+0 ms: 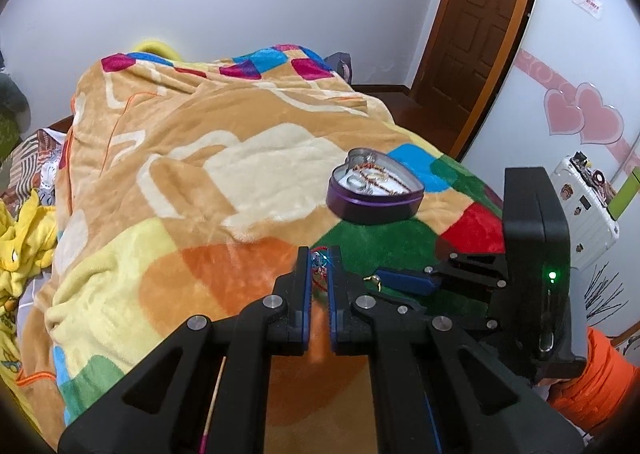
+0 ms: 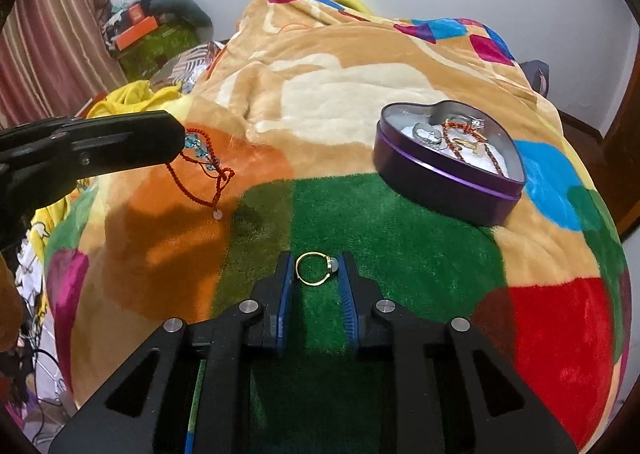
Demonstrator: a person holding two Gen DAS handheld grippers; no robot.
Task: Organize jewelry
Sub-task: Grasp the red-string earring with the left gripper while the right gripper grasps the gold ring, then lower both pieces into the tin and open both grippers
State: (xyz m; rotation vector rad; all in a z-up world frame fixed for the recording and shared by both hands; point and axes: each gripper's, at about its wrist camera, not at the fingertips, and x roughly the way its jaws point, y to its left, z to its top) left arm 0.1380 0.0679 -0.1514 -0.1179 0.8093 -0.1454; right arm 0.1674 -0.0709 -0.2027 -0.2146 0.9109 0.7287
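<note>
Only in right view: gold ring point(image 2: 316, 268) gripped by right gripper point(image 2: 316, 274), red bead string point(image 2: 206, 170) dangling at ten o'clock from left gripper point(image 1: 319, 274) jaws.

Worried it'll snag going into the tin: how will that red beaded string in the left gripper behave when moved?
Probably floppy: the red beaded string droops in loops from the left gripper. It likely swings, since it hangs clear of the blanket. Loops could catch the heart-shaped tin rim.

Even indoor light, soft shadows, sharp focus, fisheye bending, dark corners
</note>
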